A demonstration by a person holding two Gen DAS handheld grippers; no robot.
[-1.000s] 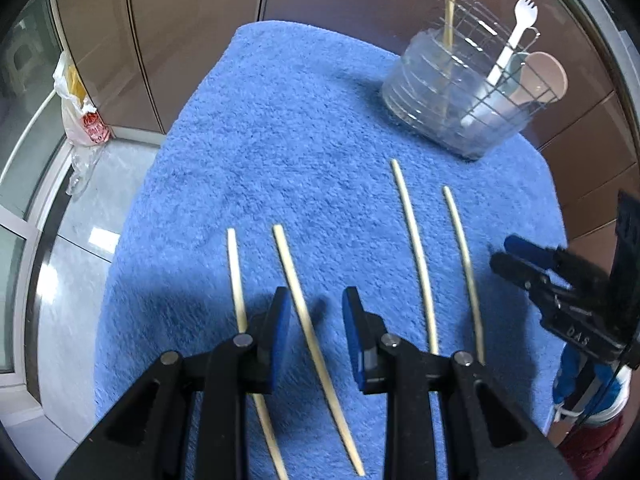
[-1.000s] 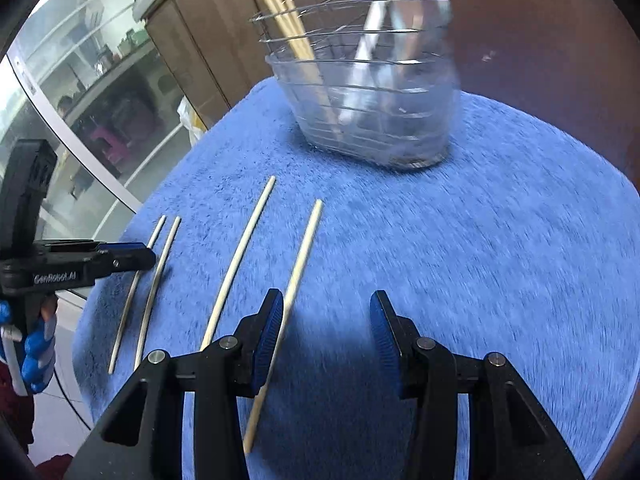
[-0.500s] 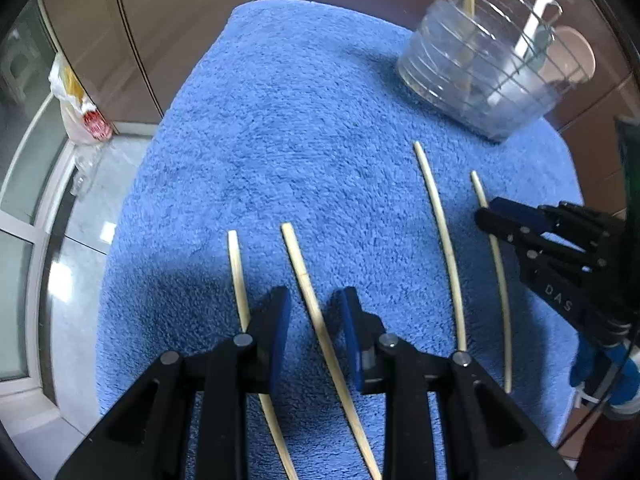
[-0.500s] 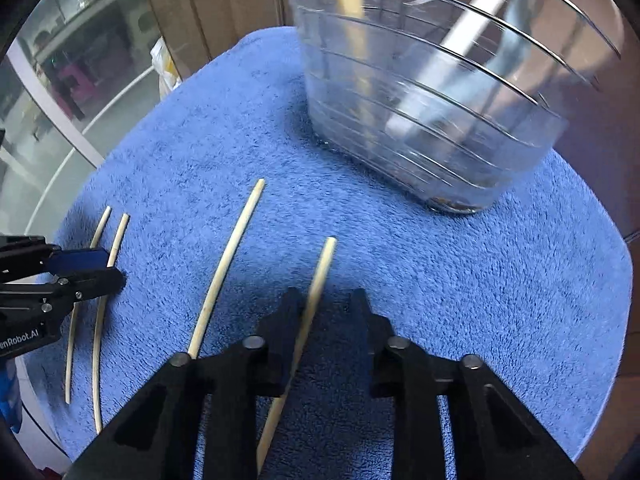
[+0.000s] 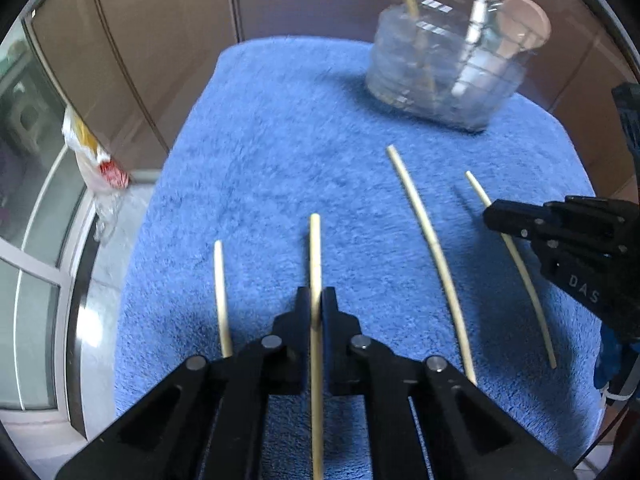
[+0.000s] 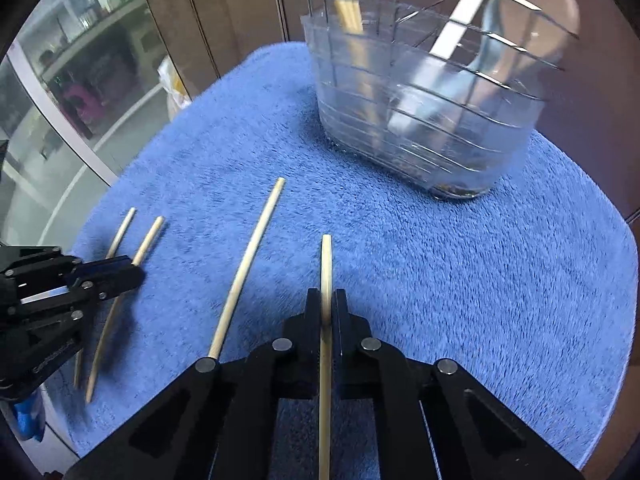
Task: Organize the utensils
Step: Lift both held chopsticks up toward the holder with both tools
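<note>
Several pale wooden chopsticks lie on a blue towel (image 5: 280,152). My left gripper (image 5: 316,300) is shut on one chopstick (image 5: 315,248), which runs forward between the fingers. Another chopstick (image 5: 220,292) lies to its left and a long one (image 5: 432,248) to its right. My right gripper (image 6: 326,300) is shut on the rightmost chopstick (image 6: 326,264); it also shows in the left wrist view (image 5: 520,220). A clear wire utensil basket (image 6: 420,120) stands at the far end with chopsticks, a white fork and a pink spoon in it.
The towel (image 6: 500,280) covers a small table with drop-offs on all sides. Brown cabinet doors (image 5: 160,20) stand behind. A plastic bag (image 5: 100,168) hangs at the left, over a tiled floor. In the right wrist view a chopstick (image 6: 248,264) lies just left of my fingers.
Both grippers have closed, each onto a chopstick that lay between its open fingers. Both have moved forward toward the basket.
</note>
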